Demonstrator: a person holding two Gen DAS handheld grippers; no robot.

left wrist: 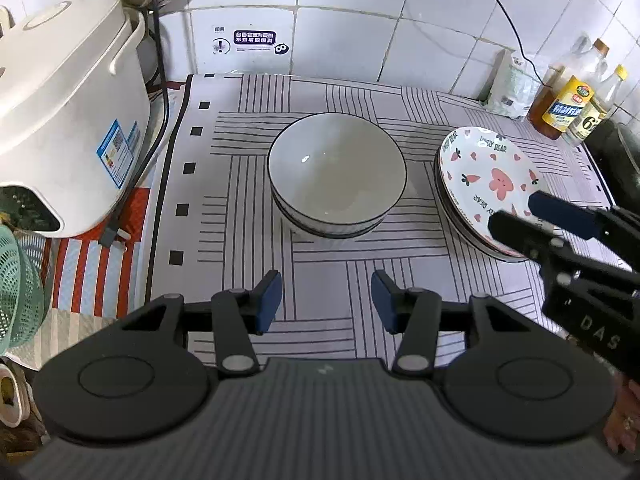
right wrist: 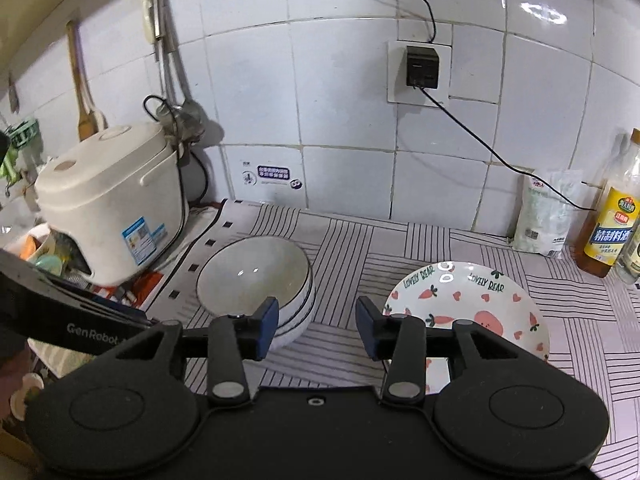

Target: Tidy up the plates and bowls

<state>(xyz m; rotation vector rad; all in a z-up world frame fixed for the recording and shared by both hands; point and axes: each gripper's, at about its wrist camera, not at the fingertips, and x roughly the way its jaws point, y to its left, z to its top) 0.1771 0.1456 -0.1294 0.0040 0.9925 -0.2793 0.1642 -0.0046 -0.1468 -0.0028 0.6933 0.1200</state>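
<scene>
A stack of grey-white bowls (left wrist: 336,172) (right wrist: 252,276) with dark rims stands on the striped cloth (left wrist: 240,140). To its right lies a stack of plates (left wrist: 484,176) (right wrist: 472,304); the top one shows pink bears and carrots. My left gripper (left wrist: 326,300) hangs open over bare cloth, short of the bowls, with nothing between its fingers. My right gripper (right wrist: 317,320) (left wrist: 514,211) is open too and empty. It hovers above the near edge of the plates, between the two stacks.
A white rice cooker (left wrist: 68,120) (right wrist: 112,200) stands at the left with its cord trailing. Oil and sauce bottles (left wrist: 572,104) and a white bag (left wrist: 510,88) line the back right. A green basket (left wrist: 16,280) sits at the far left. A tiled wall rises behind.
</scene>
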